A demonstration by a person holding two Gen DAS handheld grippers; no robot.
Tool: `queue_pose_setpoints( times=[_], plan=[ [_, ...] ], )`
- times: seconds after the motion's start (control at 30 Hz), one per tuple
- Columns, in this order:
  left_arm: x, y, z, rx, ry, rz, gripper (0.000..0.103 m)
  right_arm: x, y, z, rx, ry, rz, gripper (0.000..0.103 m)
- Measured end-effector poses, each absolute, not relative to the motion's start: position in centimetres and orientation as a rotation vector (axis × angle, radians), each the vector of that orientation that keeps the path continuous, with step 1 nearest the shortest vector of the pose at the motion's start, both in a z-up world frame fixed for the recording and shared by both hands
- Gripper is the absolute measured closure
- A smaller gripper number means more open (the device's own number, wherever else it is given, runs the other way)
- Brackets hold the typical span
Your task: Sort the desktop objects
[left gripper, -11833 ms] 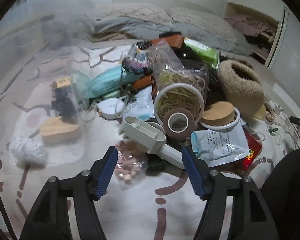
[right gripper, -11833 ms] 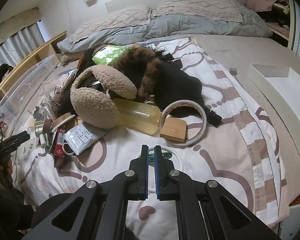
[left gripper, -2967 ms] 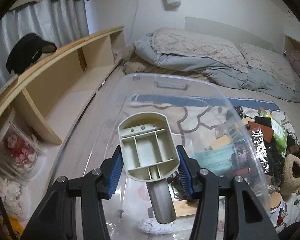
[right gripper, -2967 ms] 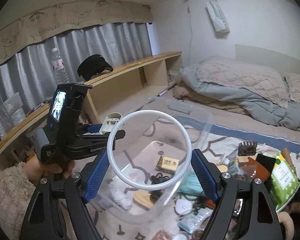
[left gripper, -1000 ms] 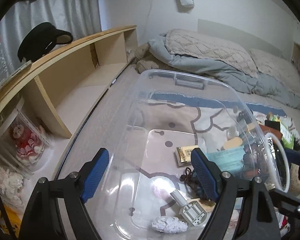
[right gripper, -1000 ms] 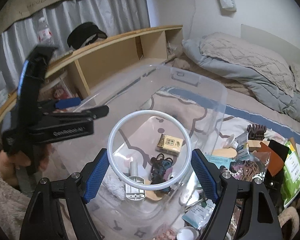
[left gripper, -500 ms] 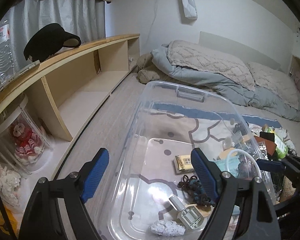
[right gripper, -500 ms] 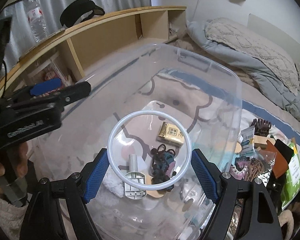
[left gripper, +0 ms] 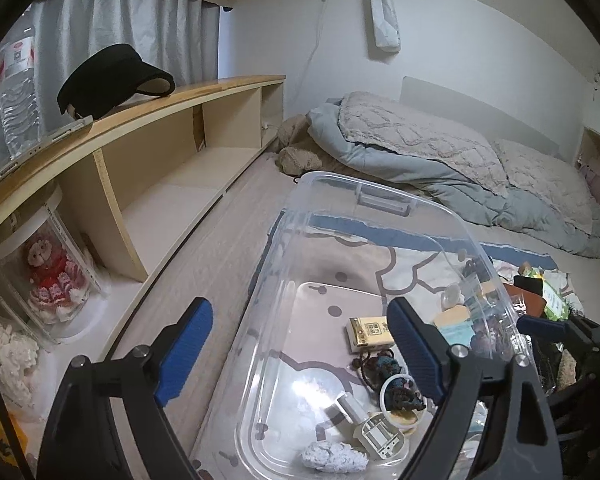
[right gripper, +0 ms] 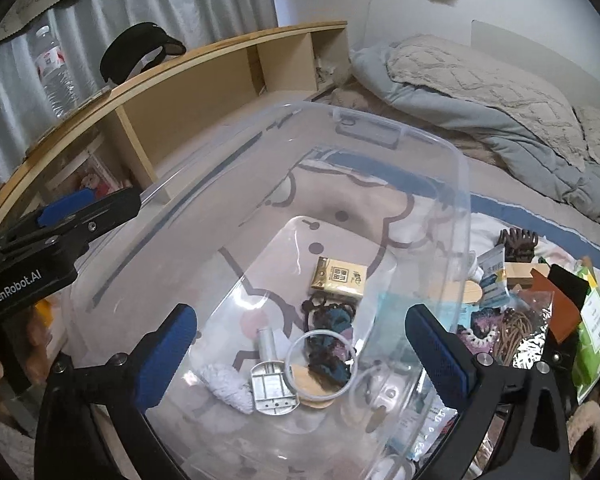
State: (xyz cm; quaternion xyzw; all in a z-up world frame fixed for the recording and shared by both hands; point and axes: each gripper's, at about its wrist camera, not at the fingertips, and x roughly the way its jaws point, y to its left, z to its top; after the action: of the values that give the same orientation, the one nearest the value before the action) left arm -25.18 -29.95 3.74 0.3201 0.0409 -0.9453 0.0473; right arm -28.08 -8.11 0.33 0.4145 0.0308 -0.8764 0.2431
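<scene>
My right gripper has just spread its jaws wide, empty, over the clear bin; the white ring lies inside. My left gripper, opening too, holds nothing.

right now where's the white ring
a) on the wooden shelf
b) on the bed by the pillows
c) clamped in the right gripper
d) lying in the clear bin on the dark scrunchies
d: the white ring lies inside the clear bin over the dark scrunchies, while the right gripper hangs open and empty above it.
</scene>
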Motion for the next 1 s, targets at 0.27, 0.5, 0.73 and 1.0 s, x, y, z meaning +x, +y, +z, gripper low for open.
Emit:
queue_pose_setpoints(
  times=[0.27,0.5,0.73,1.0],
  plan=[
    [-24.8,-30.2,3.9,0.97,0.132,-2.891,0.014,-27.8,-8.2,1.0,1.102,0.069,-2.409,0.0],
    [-24.6,-30.4,4.0,0.963,0.138,-2.896,0.014,-27.3,-8.9,1.3,1.077,0.086,-2.413,0.0],
    [-24.1,-30.5,4.4,0.944,0.139,-2.89,0.014,-26.8,-8.4,2.6,0.979,0.06,-2.452,0.0],
    [-23.7,-29.7,4.9,0.897,0.151,-2.851,0.0,-25.8,-7.3,3.8,0.877,0.071,-2.499,0.0]
  ],
)
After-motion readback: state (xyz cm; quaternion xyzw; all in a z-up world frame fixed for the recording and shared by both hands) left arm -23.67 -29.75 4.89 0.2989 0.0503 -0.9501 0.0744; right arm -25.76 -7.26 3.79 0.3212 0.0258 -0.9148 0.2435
